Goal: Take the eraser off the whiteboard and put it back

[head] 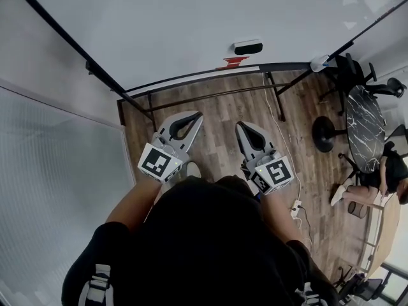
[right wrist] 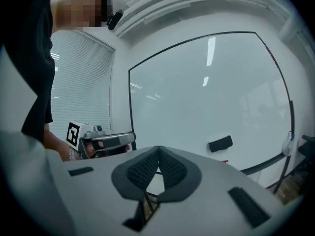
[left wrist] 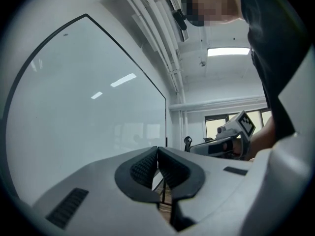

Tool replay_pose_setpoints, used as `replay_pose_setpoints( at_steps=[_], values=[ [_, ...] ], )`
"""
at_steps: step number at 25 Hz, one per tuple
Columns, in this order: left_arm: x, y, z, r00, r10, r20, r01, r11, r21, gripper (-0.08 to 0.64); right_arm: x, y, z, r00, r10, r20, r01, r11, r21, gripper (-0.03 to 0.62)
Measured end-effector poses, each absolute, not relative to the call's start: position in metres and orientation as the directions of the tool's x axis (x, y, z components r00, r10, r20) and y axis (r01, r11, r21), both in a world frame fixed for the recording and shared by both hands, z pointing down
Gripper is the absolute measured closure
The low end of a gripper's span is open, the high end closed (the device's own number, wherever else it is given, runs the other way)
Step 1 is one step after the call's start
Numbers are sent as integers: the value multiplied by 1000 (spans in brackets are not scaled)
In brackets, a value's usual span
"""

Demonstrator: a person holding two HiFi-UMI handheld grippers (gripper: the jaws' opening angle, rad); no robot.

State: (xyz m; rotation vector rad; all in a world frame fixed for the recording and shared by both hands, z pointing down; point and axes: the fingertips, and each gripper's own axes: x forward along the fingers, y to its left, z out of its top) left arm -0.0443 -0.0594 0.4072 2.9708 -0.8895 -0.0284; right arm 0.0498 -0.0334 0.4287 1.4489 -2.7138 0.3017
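- The whiteboard (head: 191,24) is seen standing on a dark metal frame (head: 210,97) over a wooden floor (head: 223,116)
- The eraser (head: 247,46), a dark oblong block, is seen stuck on the whiteboard close to its lower edge, towards the lower right corner, just above a small red mark (head: 234,61)
- The left gripper (head: 196,116) is held clenched: its jaw tips are pressed together, and nothing is gripped between them
- The right gripper (head: 241,127) is likewise clenched, its ribbed pads (right wrist: 170,168) met at the tips, with nothing caught between
- Both grippers are held side by side in front of the person, pointed towards the lower edge of the whiteboard and well apart from the eraser
- A small white object (head: 319,61), too small to be identified, is seen at the right end of the whiteboard's lower edge
- A white cable (head: 280,129) is laid across the floor to the right of the frame
- A dark round table (head: 365,127) with chairs is seen further right, and a seated person (head: 382,174) beside it
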Motion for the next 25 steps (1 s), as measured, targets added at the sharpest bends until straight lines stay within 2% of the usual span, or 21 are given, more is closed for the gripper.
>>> replay_pose_setpoints(
  at_steps=[10,17,25],
  values=[
    [-28,-98,414,843,-538,1,-537,-842,50,555,71,-76,433,-526,-841,129,-846,503,-175,598],
    [-7,-134,408,819,-574,2,-574,-819,19,555,112,-133,427,-473,-879,62,-864,448,-229,598],
    [34,-189,407,783,-622,16,-622,-783,-15,555,153,-209,434,-488,-870,72,-839,446,-311,598]
  ],
)
